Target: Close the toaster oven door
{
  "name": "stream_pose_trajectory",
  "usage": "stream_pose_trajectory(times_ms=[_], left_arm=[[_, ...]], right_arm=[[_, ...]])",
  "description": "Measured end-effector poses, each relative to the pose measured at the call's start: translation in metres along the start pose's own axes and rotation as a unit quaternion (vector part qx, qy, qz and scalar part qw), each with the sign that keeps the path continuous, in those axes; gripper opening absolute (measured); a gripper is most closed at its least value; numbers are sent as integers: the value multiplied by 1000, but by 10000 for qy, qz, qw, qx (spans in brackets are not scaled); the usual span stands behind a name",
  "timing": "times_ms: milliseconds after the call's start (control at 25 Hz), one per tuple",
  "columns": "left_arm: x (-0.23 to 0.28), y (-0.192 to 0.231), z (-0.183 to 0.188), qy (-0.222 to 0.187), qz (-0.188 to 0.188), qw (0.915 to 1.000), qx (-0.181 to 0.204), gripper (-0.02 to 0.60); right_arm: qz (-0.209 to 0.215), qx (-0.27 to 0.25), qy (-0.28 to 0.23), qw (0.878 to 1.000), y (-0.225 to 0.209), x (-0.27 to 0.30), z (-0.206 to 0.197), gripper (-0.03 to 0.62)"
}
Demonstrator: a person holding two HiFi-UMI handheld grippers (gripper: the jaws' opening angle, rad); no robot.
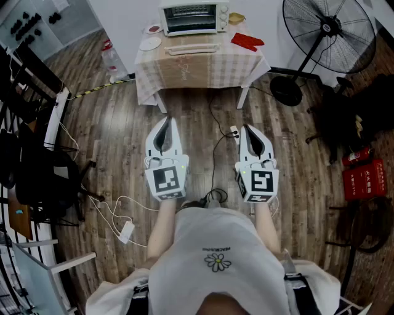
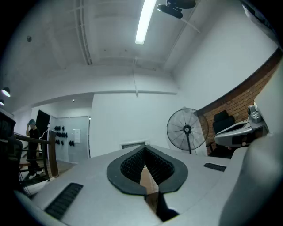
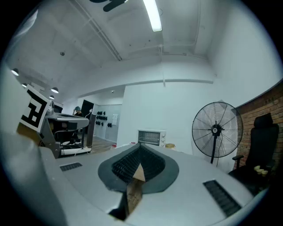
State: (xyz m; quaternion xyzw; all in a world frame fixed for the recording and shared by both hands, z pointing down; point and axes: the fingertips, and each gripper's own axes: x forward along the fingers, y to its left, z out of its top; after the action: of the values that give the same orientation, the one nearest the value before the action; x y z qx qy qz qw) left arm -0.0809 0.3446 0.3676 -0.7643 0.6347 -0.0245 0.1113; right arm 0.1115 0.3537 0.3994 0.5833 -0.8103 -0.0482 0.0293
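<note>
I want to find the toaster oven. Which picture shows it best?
The head view: the oven sits whole on the table, seen from above. The right gripper view shows it small and far off, front on. The left gripper view shows only what looks like a sliver of its top; the rest is hidden.
</note>
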Motion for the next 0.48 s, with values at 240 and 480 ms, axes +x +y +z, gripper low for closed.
stream_pose_trajectory(times_ms=[240,480], left_arm=[[2,-5,-5,-12,11,10000,18,15],[1,-8,-12,96,18,9999,51,15]], right_arm=[[114,-10,18,9999,1,2,-7,11],[168,202,118,9996,-1,2,-17,11]])
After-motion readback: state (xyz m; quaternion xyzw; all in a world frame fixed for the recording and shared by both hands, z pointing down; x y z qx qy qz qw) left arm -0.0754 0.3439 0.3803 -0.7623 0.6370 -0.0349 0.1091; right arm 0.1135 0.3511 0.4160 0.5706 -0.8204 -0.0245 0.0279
